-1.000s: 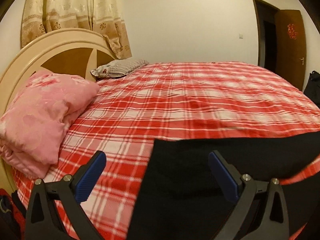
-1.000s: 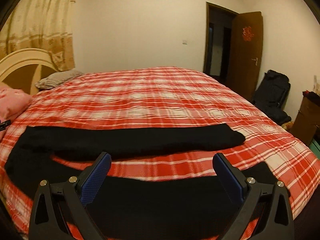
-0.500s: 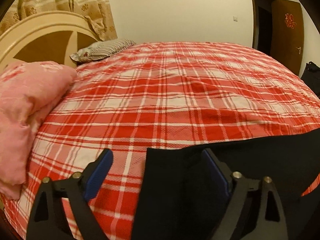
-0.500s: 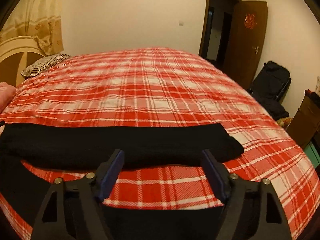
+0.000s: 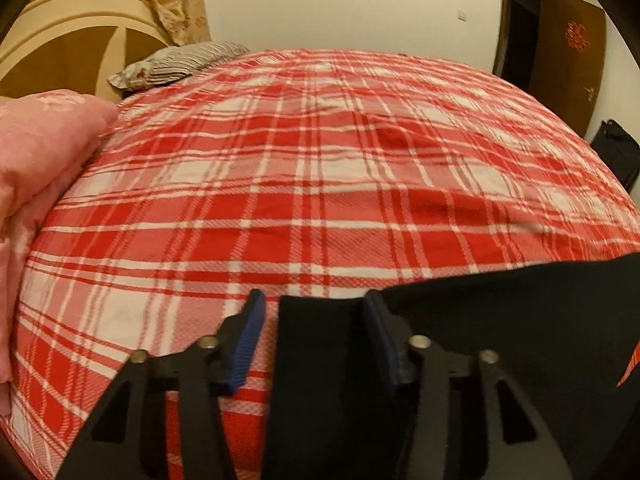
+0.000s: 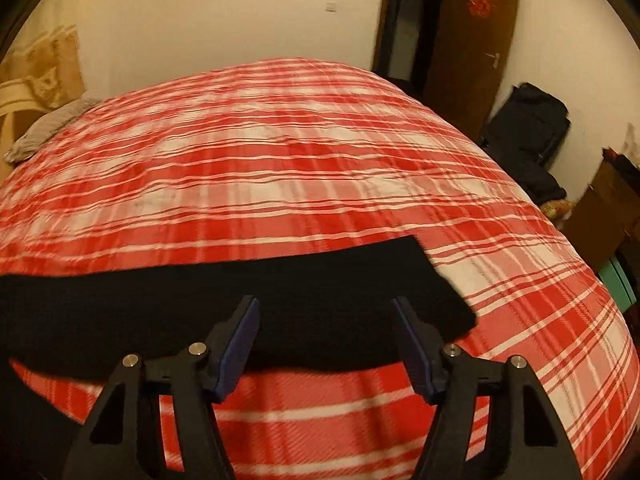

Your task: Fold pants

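Note:
Black pants (image 5: pixel 500 320) lie flat on the red plaid bed cover (image 5: pixel 320 160). In the left wrist view their left-hand corner sits between the fingers of my left gripper (image 5: pixel 314 320). Its jaws are closing; a strip of plaid still shows between the left pad (image 5: pixel 248 336) and the cloth edge. In the right wrist view one pant leg (image 6: pixel 160 300) stretches across the bed, with its end (image 6: pixel 440 300) at the right. My right gripper (image 6: pixel 326 324) hangs just over that leg near its end, jaws closing, pads not pressing the cloth.
A pink quilt (image 5: pixel 40 168) is bunched at the left by the curved headboard (image 5: pixel 68 40), with a striped pillow (image 5: pixel 180 60) behind it. To the right of the bed stand a brown door (image 6: pixel 468 40), a black bag (image 6: pixel 528 128) and cardboard boxes (image 6: pixel 600 216).
Both grippers have moved forward and tipped down toward the pants. Their jaws have narrowed, the left more than the right. The left now straddles the pants' corner; the right is over the leg.

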A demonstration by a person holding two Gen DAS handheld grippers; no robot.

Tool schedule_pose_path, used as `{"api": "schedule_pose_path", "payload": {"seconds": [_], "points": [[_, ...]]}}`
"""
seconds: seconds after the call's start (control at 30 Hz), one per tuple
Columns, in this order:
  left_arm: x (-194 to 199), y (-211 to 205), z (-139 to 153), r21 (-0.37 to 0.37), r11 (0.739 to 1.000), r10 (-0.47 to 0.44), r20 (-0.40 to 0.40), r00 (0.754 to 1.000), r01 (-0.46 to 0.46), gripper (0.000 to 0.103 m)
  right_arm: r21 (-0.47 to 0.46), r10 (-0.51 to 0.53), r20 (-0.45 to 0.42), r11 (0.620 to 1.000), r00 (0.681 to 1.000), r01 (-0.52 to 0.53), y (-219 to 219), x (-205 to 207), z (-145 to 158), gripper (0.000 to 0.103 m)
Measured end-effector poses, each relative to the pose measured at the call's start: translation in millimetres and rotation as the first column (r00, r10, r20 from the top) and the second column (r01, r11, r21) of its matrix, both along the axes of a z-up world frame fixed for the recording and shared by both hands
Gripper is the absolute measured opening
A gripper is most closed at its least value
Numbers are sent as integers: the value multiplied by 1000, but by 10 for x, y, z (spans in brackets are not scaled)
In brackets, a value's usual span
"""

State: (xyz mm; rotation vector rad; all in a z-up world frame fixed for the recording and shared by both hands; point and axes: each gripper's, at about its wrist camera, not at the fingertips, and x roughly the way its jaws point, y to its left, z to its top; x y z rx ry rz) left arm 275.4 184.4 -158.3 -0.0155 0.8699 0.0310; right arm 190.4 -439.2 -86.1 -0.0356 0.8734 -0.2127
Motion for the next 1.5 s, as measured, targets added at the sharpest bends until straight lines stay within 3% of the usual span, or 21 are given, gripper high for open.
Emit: {"api": "schedule_pose_path", "payload": {"seconds": [0.23, 0.4, 0.6, 0.73, 0.8, 0.87, 0.97, 1.1, 1.5], "points": [[35, 24, -60, -23, 1000, -5, -21, 1000, 4, 44, 34, -131, -27, 991, 991, 132, -669, 363, -3, 68], [83, 1, -87, -17, 1000, -8, -36, 999, 8, 44, 138, -184, -74, 972, 980, 193, -1079, 652, -135, 68], [122, -40, -100, -1, 1000, -17, -47, 999, 17, 44, 116, -139, -125, 981, 982, 154, -1120, 987, -388, 68], [119, -80, -89, 25, 999, -22, -43, 999, 23, 45, 164, -120, -164, 976, 979, 147, -1183, 1133, -562, 68], [107, -92, -79, 36, 999, -25, -39, 999, 27, 45, 158, -93, -178, 980, 980, 122, -1137, 1157, -577, 58], [105, -112, -68, 49, 998, -37, -38, 999, 38, 44, 168, -62, -187, 981, 980, 94, -1097, 1165, -577, 27], [109, -148, -65, 27, 997, -73, -42, 996, 75, 20, 154, -47, -193, 985, 980, 77, -1060, 1144, -556, 10], [104, -197, -23, 50, 995, -82, -36, 996, 84, 17, 158, -43, -148, 985, 988, 66, -1023, 1046, -432, 7], [-258, -77, 432, -32, 994, -97, 124, 988, 101, 16, 156, 50, 73, 986, 996, -61, -823, 368, 211, 6]]}}
